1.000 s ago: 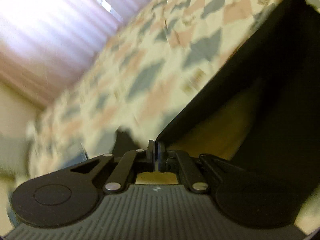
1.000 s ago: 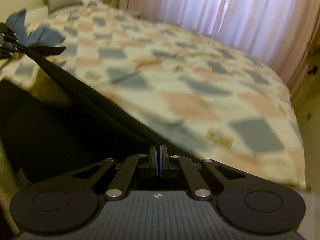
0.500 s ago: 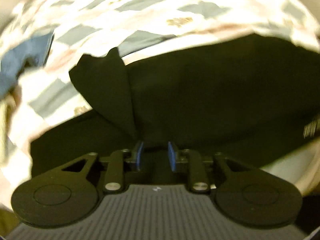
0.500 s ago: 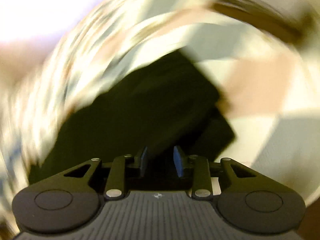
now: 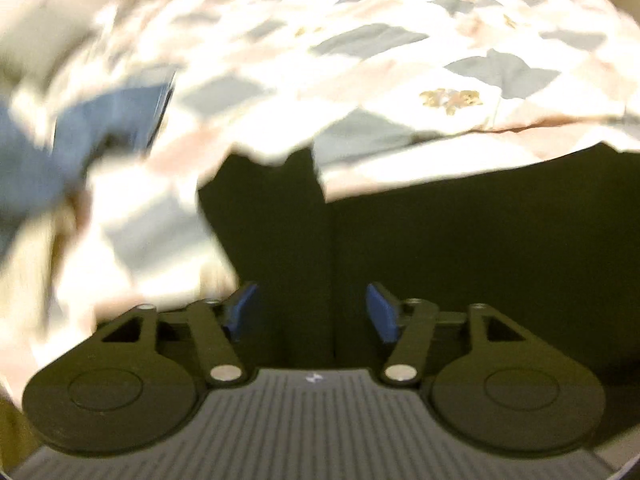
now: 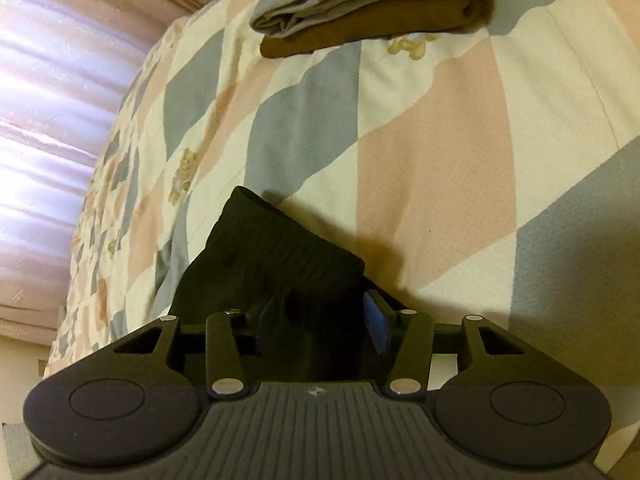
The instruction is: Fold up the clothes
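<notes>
Both claws, clamped on the black garment (image 5: 460, 248) a second ago, now gape wide, holding nothing: left gripper (image 5: 310, 312); right gripper (image 6: 320, 320); garment dropped flat on checkered bedspread (image 6: 420, 152).

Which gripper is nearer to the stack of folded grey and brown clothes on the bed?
Right. The right gripper faces the folded stack across the checked bedspread. The left gripper sits over the black garment; the stack is not in its view.
</notes>
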`<move>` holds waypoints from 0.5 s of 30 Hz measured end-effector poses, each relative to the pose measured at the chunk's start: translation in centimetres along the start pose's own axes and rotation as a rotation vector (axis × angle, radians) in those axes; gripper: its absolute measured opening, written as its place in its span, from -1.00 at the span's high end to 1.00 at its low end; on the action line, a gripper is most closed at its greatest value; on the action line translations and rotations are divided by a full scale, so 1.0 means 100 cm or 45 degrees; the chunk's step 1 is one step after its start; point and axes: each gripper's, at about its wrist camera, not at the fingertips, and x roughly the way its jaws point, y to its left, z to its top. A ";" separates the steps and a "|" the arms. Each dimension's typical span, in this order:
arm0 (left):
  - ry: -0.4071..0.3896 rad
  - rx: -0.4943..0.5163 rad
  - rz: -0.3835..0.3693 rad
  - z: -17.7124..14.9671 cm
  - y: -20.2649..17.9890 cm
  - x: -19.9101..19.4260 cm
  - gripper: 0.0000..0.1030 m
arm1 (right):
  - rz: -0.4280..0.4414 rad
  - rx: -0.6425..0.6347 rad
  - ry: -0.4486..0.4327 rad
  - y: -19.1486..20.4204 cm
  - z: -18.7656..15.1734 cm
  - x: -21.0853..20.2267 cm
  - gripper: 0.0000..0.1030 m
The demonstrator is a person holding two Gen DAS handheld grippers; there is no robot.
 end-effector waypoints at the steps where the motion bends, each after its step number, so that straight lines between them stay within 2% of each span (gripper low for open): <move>1: -0.011 0.048 0.006 0.013 -0.008 0.012 -0.25 | -0.012 0.005 -0.006 0.000 0.000 0.004 0.01; 4: -0.025 0.104 0.072 0.045 -0.021 0.057 -0.25 | -0.029 0.003 -0.019 0.004 -0.002 0.011 -0.08; 7: 0.066 0.002 0.079 0.072 -0.014 0.112 -0.25 | -0.044 0.009 -0.033 0.006 -0.004 0.020 -0.13; 9: 0.113 -0.049 0.094 0.077 -0.006 0.138 -0.23 | -0.049 0.010 -0.040 0.008 -0.005 0.025 -0.14; 10: 0.127 -0.063 0.094 0.077 -0.002 0.148 -0.01 | -0.051 0.010 -0.043 0.009 -0.005 0.028 -0.15; 11: 0.141 -0.077 0.094 0.077 0.002 0.157 0.57 | -0.054 0.010 -0.047 0.010 -0.006 0.030 0.06; 12: 0.121 -0.121 0.066 0.073 0.013 0.153 0.83 | -0.074 -0.015 -0.054 0.013 -0.005 0.030 0.24; 13: 0.101 -0.165 0.038 0.068 0.024 0.148 0.85 | -0.095 -0.040 -0.062 0.017 -0.004 0.030 0.59; 15: 0.034 -0.265 -0.013 0.061 0.050 0.132 0.88 | -0.106 -0.146 -0.098 0.033 -0.004 0.017 0.70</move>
